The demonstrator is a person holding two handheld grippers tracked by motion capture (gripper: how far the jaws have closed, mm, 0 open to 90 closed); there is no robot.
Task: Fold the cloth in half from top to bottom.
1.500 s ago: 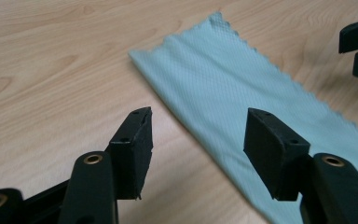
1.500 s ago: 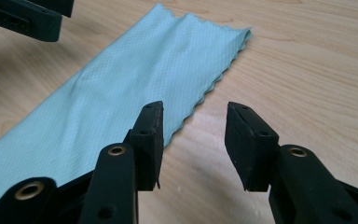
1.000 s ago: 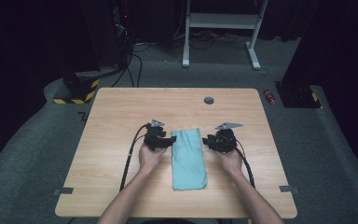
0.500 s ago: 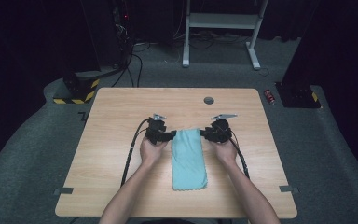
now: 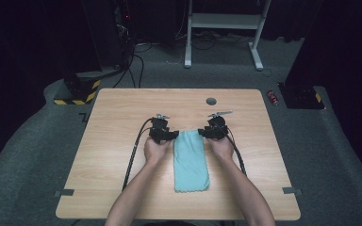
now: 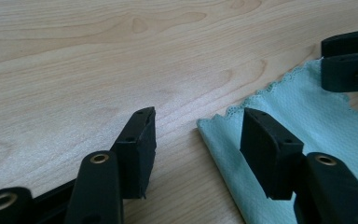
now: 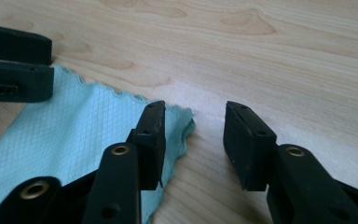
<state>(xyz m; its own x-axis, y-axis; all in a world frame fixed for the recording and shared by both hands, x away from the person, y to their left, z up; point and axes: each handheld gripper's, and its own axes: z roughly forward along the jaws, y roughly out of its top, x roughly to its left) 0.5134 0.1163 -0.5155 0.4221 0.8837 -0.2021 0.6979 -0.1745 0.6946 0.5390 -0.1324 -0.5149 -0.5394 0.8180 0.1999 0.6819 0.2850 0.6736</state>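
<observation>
Both hands have moved up the wooden table (image 5: 122,141) since a second ago, away from the person, so the grippers now stand at the far corners of the cloth rather than beside its middle. The right one has also drawn in toward the cloth's edge. The cloth itself lies where it lay.

The light blue cloth (image 5: 191,160) rests flat on the table between the two forearms, its long side running away from the person — a narrow folded rectangle with scalloped edges.

The left gripper (image 6: 198,135) is partly open, its jaws having just been closing a little. Its gripper view shows the cloth's far left corner lying in the gap, one jaw over the fabric and the other over bare wood; neither pad presses on it.

The right gripper (image 7: 193,140) is likewise about half open, its jaws having just been opening. The cloth's far right corner sits under one jaw and pokes into the gap — the other jaw stands over bare wood. It grips nothing.
</observation>
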